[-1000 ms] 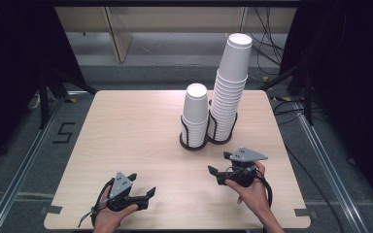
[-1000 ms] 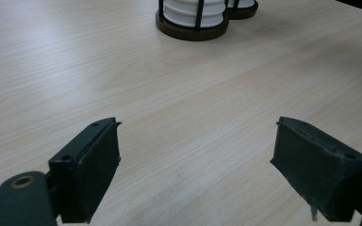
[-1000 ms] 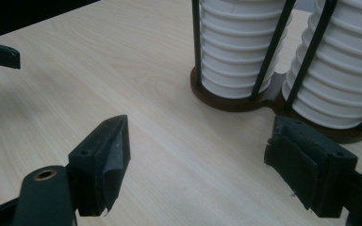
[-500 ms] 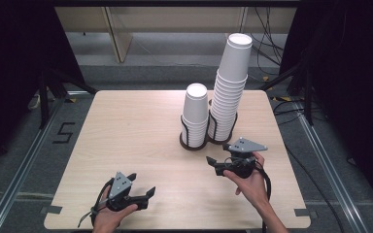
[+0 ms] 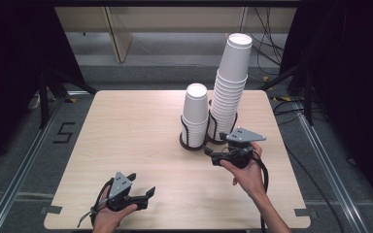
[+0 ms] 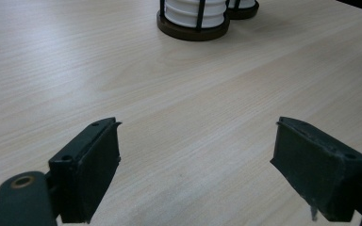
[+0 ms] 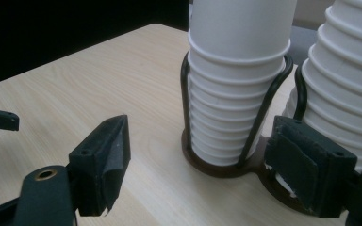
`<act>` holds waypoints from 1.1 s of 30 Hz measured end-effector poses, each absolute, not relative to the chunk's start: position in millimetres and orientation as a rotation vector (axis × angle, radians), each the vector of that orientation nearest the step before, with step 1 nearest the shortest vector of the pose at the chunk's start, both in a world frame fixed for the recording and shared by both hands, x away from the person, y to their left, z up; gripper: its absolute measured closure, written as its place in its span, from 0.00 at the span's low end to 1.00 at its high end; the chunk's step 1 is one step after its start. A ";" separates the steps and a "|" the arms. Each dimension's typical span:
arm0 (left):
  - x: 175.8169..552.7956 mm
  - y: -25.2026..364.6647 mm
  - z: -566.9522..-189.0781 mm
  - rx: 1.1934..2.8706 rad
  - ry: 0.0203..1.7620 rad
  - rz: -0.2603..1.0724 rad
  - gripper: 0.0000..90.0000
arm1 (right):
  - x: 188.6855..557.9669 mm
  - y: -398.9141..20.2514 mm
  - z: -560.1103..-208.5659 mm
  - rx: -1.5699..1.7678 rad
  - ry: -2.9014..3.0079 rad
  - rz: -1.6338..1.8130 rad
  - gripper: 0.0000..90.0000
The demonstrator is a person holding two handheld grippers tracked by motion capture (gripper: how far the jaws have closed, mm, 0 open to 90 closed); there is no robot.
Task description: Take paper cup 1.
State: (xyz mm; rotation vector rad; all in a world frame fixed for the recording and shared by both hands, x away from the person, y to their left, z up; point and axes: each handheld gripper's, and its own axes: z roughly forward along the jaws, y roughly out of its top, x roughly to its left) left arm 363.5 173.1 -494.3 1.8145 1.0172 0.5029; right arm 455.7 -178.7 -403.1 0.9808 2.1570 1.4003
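Note:
Two stacks of white paper cups stand in dark wire holders at the table's back right: a short stack (image 5: 195, 114) (image 7: 235, 94) and, to its right, a tall stack (image 5: 230, 82) (image 7: 344, 84). My right gripper (image 5: 211, 156) (image 7: 200, 125) hovers just in front of the holders, open, its jaws pointing at the short stack's holder (image 7: 217, 165) without touching it. Near the table's front left edge my left gripper (image 5: 143, 184) (image 6: 195, 136) is held low, open, with bare wood between its jaws. The short stack's holder base (image 6: 193, 30) lies far ahead of it.
The light wooden table (image 5: 126, 131) has wide bare room on its left half and middle. Cables trail from both grippers toward the front edge. Dark floor, rails and stands surround the table.
My right gripper has risen and moved away from the front edge toward the cup holders. The left gripper has stayed where it was.

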 end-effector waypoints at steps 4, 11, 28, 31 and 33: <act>363.3 173.1 -494.2 1.816 1.015 0.502 0.16 | 460.0 -174.7 -399.5 0.964 2.142 1.408 0.25; 363.1 173.1 -494.2 1.817 1.014 0.501 0.16 | 466.8 -168.7 -392.7 0.967 2.137 1.393 0.24; 363.1 173.7 -494.3 1.813 1.020 0.498 0.16 | 495.9 -155.1 -367.8 1.037 2.037 1.402 0.23; 363.1 173.5 -494.1 1.818 1.017 0.498 0.16 | 500.1 -149.9 -362.1 1.042 2.023 1.388 0.23; 363.0 173.3 -494.4 1.819 1.014 0.498 0.16 | 504.7 -144.6 -357.4 1.055 2.010 1.387 0.23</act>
